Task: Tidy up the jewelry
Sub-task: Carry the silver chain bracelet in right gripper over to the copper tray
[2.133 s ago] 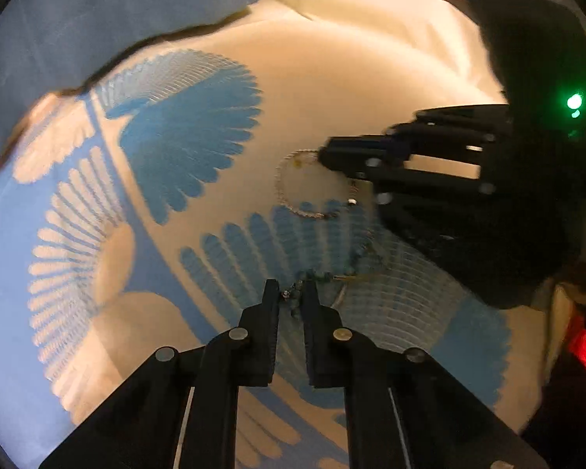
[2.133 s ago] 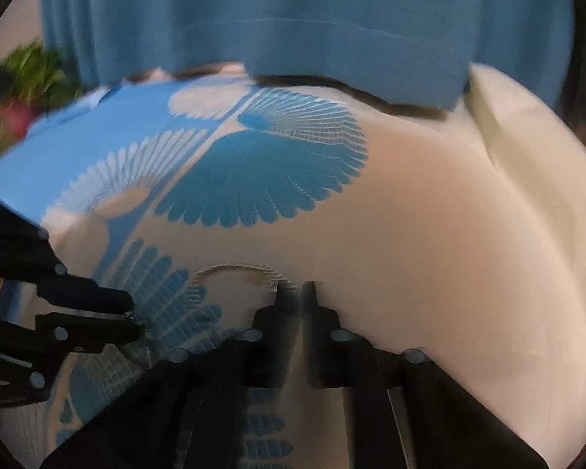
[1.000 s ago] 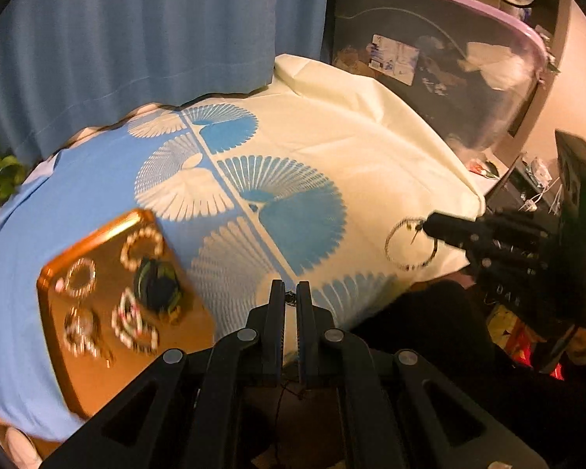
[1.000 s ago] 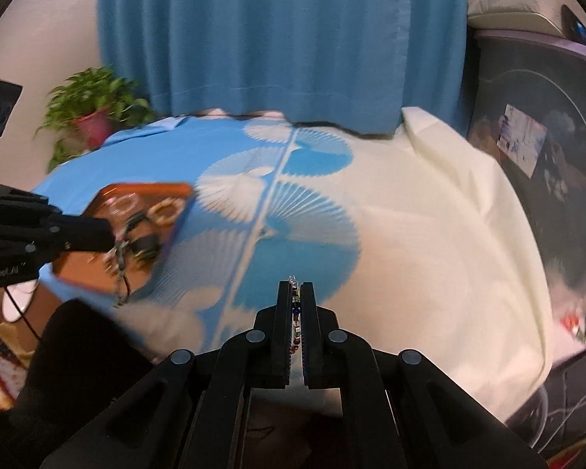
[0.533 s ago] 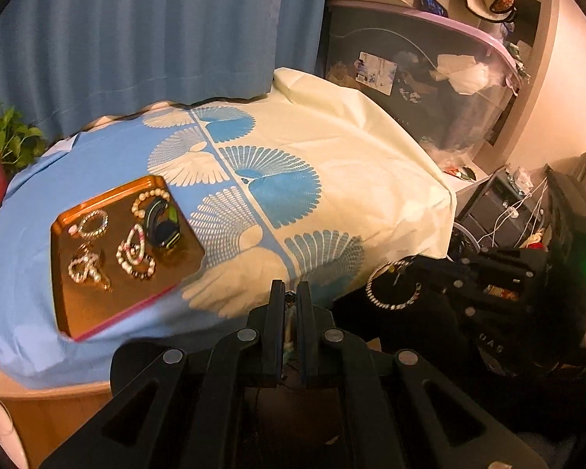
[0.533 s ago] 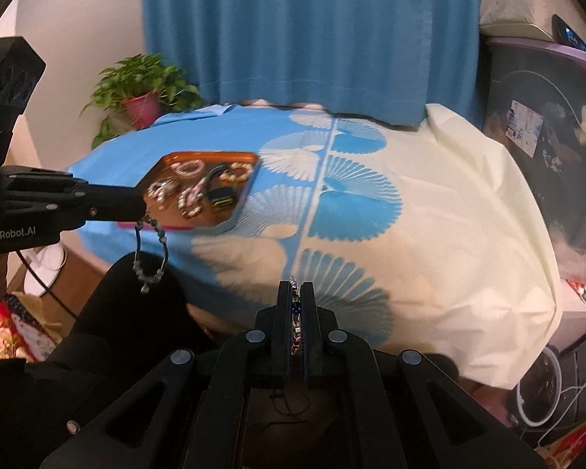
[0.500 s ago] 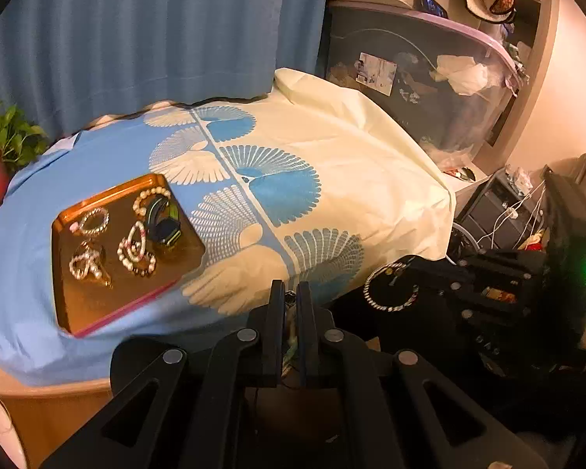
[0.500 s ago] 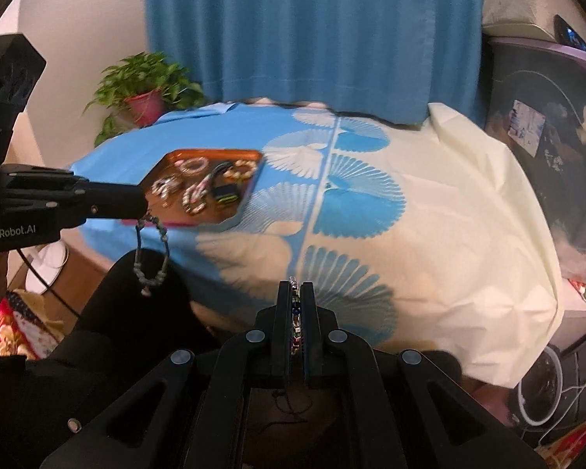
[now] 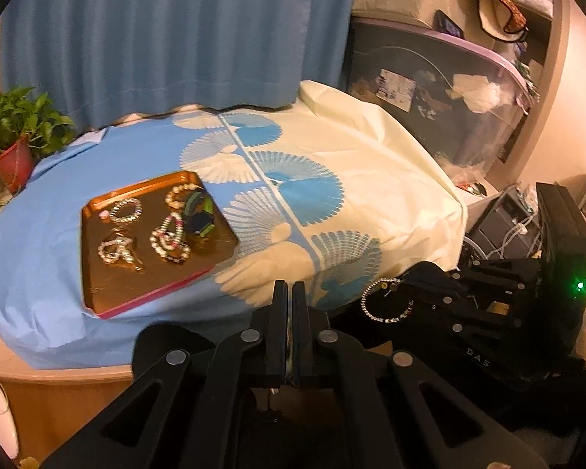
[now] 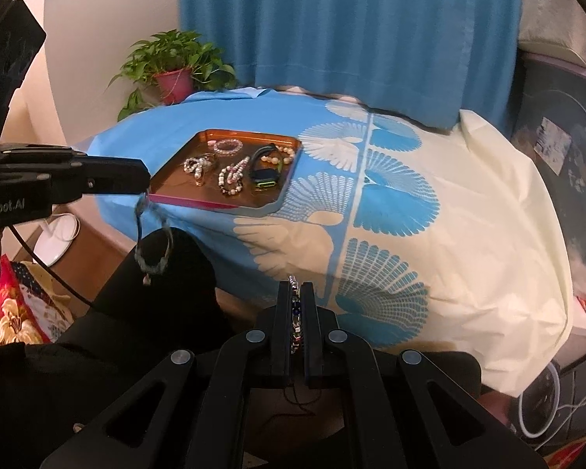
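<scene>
Table (image 10: 488, 211): draped in a cloth, blue on the left half, cream on the right, with fan motifs down the middle.
Curtain (image 10: 351, 31): blue, hanging behind the table's far edge.
Potted plant (image 10: 172, 66): green leaves in a red pot, off the far left corner.
Tray (image 9: 97, 289): copper-coloured, on the blue half near the table's left front edge; several bead bracelets and a dark watch lie in it.
Left gripper (image 9: 289, 293): off the front edge, tongs pressed together, pinching a dark beaded bracelet (image 10: 152, 242) that dangles below its tip, blurred, in front of a dark-clothed knee.
Right gripper (image 10: 297, 293): also off the front edge, tongs pinching a chain bracelet (image 9: 385, 301) of pale and blue links; its loop hangs free beside the tip.
</scene>
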